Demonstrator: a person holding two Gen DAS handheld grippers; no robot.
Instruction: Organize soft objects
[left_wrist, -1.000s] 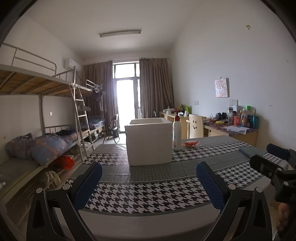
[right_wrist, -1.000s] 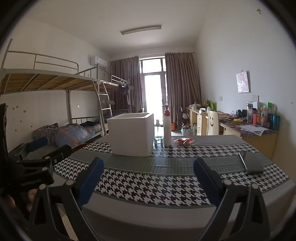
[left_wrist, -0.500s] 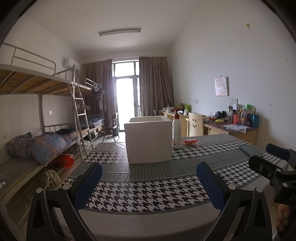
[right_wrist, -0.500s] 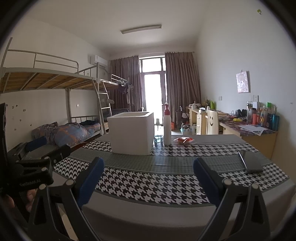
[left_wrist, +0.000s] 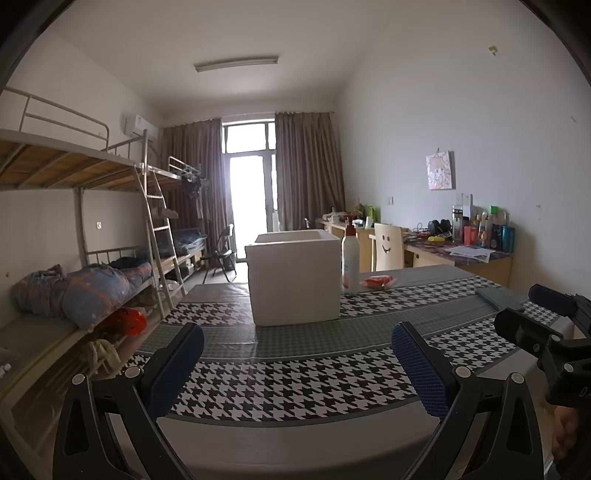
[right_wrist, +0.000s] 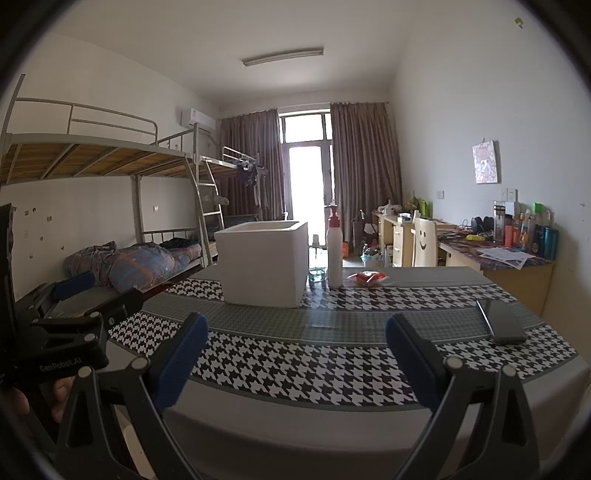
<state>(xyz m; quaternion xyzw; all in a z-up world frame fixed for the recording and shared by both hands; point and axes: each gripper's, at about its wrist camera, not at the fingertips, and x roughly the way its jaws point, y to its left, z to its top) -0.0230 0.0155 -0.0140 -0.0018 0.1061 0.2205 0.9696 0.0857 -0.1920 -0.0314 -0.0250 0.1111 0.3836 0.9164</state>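
A white foam box with an open top stands on the table's far half. To its right is a white pump bottle, then a soft orange packet. A dark flat slab lies near the right edge. My left gripper is open over the near edge with nothing in it. My right gripper is likewise open and holds nothing. Each shows at the side of the other's view: right gripper, left gripper.
The table wears a houndstooth cloth with grey bands. Bunk beds with bedding line the left wall. Desks crowded with bottles and a smiley-face chair run along the right wall. A curtained window is at the back.
Almost nothing. Both views have shifted only very slightly, and both grippers stay open near the table's front edge.
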